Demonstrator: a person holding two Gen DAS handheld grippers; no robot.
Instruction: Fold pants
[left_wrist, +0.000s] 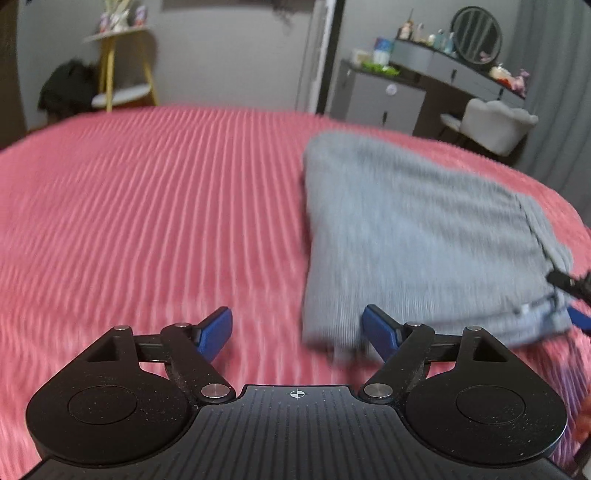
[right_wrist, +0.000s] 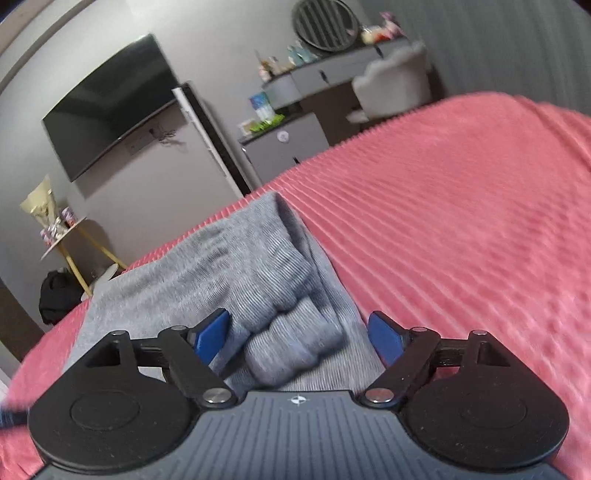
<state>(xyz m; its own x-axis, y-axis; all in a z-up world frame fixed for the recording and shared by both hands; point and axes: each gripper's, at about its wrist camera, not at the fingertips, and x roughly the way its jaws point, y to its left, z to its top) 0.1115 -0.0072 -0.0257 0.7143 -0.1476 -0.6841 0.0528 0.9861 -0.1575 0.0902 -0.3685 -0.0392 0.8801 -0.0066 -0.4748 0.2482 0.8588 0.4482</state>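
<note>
while both grippers hang spread wide over the bed, the grey pants (left_wrist: 413, 236) lie folded on the pink ribbed bedspread (left_wrist: 147, 221).

in the left wrist view the left gripper (left_wrist: 297, 332) sits at the lower centre, its blue pads (left_wrist: 216, 334) wide apart and holding nothing, the right-hand pad just at the near left corner of the pants, which fill the right half of the frame; the right gripper's tip (left_wrist: 570, 284) shows at the right edge by their near right corner. in the right wrist view the right gripper (right_wrist: 299, 338) is equally spread, a bunched fold of the pants (right_wrist: 236, 266) lying between its pads; whether they touch the cloth is unclear. a dressing table (right_wrist: 317, 74) stands at the upper centre, a tv (right_wrist: 110, 107) at upper left.
</note>
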